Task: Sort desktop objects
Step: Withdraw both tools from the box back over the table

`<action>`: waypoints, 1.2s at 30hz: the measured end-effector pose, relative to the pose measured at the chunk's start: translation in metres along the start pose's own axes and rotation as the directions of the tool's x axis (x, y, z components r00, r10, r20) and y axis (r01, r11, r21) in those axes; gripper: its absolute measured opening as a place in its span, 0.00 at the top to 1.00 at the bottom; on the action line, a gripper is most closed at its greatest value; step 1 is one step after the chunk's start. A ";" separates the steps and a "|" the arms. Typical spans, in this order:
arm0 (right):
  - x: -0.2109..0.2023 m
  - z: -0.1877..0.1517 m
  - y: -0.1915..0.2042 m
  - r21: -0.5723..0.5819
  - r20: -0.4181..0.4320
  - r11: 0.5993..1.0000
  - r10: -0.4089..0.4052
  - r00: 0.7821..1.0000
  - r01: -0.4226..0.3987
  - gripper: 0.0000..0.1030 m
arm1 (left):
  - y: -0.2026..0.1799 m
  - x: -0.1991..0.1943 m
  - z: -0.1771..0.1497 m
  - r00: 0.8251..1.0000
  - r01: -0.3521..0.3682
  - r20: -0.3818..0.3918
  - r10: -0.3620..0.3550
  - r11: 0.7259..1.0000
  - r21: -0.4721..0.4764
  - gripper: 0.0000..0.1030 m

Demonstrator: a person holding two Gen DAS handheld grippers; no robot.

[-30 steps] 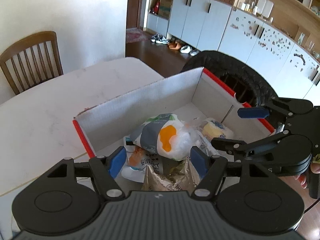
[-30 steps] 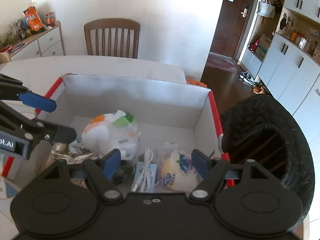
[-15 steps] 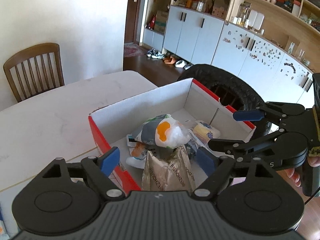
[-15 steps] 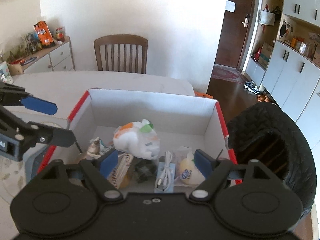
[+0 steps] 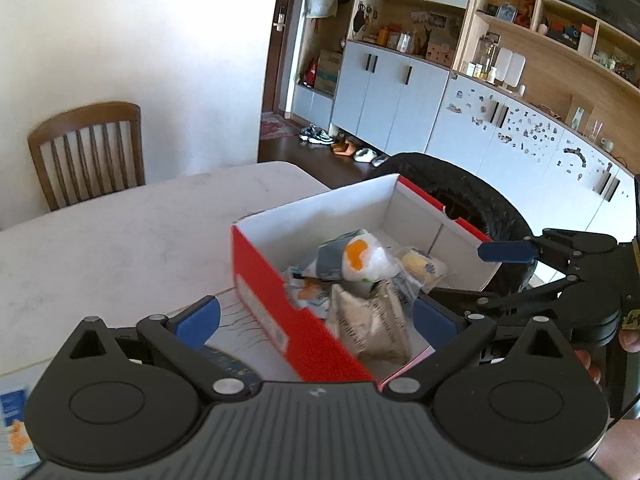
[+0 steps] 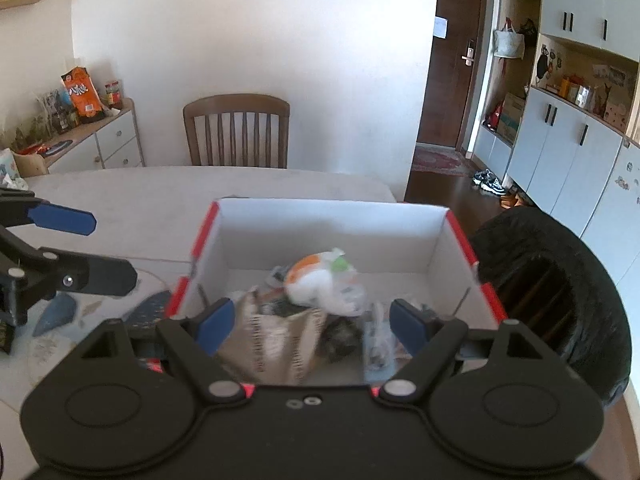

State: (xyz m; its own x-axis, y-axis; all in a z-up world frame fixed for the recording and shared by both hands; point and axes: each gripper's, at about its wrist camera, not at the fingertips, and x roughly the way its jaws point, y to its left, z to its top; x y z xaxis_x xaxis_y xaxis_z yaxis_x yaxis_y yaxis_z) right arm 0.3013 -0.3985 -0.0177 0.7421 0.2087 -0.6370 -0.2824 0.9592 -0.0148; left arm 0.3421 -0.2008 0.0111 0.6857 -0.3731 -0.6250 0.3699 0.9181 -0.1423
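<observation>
Red-and-white cardboard box (image 5: 260, 296) sits open-topped at centre frame on the pale marble-look table (image 5: 120, 232), holding the sorted clutter. Inside: a white plastic-wrapped packet with an orange patch (image 5: 362, 258) on top of the heap; a crinkled tan foil pouch (image 5: 370, 326) leaning at the near end; a yellow wrapped snack (image 5: 422, 266) toward the right wall; an orange-printed sachet (image 5: 310, 292) half buried at left. Contents are blurred in the right wrist view; small items there cannot be identified.

Around it: a patterned placemat (image 6: 60, 312) lies lower left of the box, a wooden chair (image 5: 88, 148) stands behind the table at upper left, and a black woven basket (image 6: 552, 288) sits just beside the box's right wall.

Left gripper (image 5: 316, 318): jaws opening, spread wide, nothing between the pads; its blue fingers straddle the box's near left corner, above it, apart from the pouch.

Right gripper (image 6: 312, 320): jaws wide apart, empty, hovering over the box's near edge with the pouch showing between the fingers, not pinched. A hand (image 5: 624, 340) shows at the right edge.
</observation>
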 end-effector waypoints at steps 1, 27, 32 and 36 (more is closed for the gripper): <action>0.000 -0.001 0.006 0.008 -0.001 1.000 0.004 1.000 -0.004 0.18 | 0.003 -0.005 -0.003 1.000 -0.004 0.006 0.004 1.000 0.003 0.00; 0.004 -0.021 0.195 -0.042 -0.039 0.995 0.092 0.995 -0.094 0.18 | 0.126 -0.104 -0.072 0.987 -0.140 0.078 0.143 0.989 -0.046 0.00; 0.004 -0.022 0.224 -0.061 -0.049 0.991 0.119 0.992 -0.122 0.18 | 0.152 -0.109 -0.083 0.984 -0.160 0.067 0.164 0.985 -0.071 0.00; 0.006 -0.025 0.248 -0.067 -0.060 0.988 0.138 0.989 -0.142 0.18 | 0.177 -0.108 -0.090 0.979 -0.192 0.049 0.197 0.977 -0.090 0.00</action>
State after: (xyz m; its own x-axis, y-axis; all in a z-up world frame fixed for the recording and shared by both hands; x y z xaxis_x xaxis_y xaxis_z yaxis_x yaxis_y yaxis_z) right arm 0.2203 -0.1640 -0.0441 0.6580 0.3272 -0.6782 -0.4251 0.9048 0.0240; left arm 0.2768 0.0138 -0.0151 0.7747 -0.1908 -0.6028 0.1732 0.9810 -0.0879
